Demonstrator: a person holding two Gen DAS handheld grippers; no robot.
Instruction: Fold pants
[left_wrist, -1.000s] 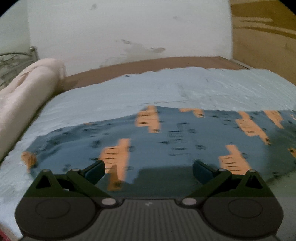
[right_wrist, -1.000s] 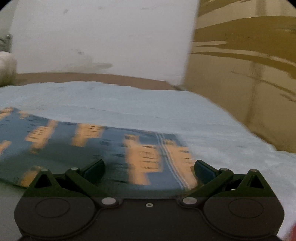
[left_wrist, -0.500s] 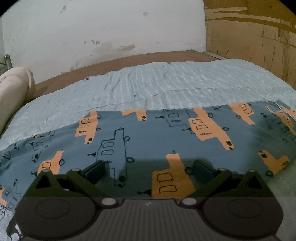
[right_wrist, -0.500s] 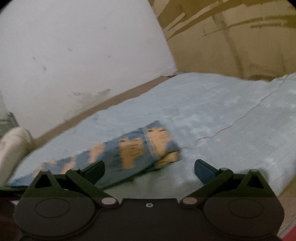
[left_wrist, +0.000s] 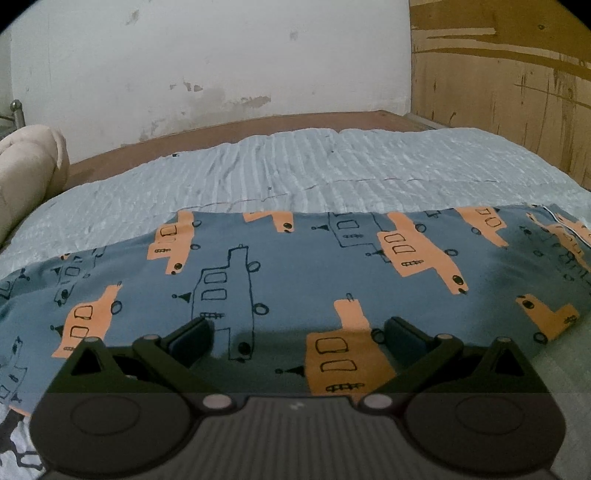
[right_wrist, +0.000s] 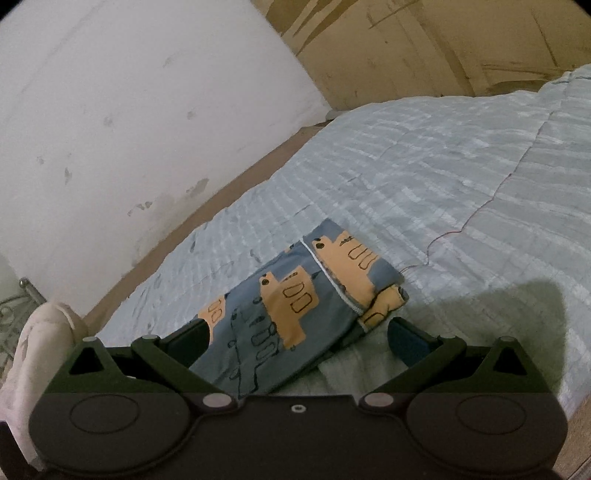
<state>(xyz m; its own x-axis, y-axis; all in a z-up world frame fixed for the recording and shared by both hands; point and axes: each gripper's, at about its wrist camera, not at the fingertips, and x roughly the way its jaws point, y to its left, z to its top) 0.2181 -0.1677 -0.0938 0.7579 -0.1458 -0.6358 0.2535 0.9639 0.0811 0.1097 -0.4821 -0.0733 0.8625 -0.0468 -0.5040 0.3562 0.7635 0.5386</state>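
One pair of pants (left_wrist: 295, 280) — blue, printed with orange and outlined trucks — lies flat on the pale quilted bed (left_wrist: 332, 166), already narrowed to a long band whose long axis runs from 9 to 3 o'clock across the left wrist view. The left hand-held gripper (left_wrist: 295, 336) hovers over the band's near edge at roughly its middle, jaws spread wide with nothing between them; cloth extends past both fingers to either side. In the right wrist view the band's end, marked by a pale stitched seam, points away toward 1 o'clock, and the right hand-held gripper (right_wrist: 299, 336) sits close by that end, equally released, its left finger over the fabric and its right finger over bare bedding. So the right one looks the nearer to an end — the likelier one to pinch it and carry it along the long axis toward the other end, which runs out of frame at 9 o'clock in the left view. A rolled cream blanket (left_wrist: 26, 166) lies beyond, at 10 o'clock.
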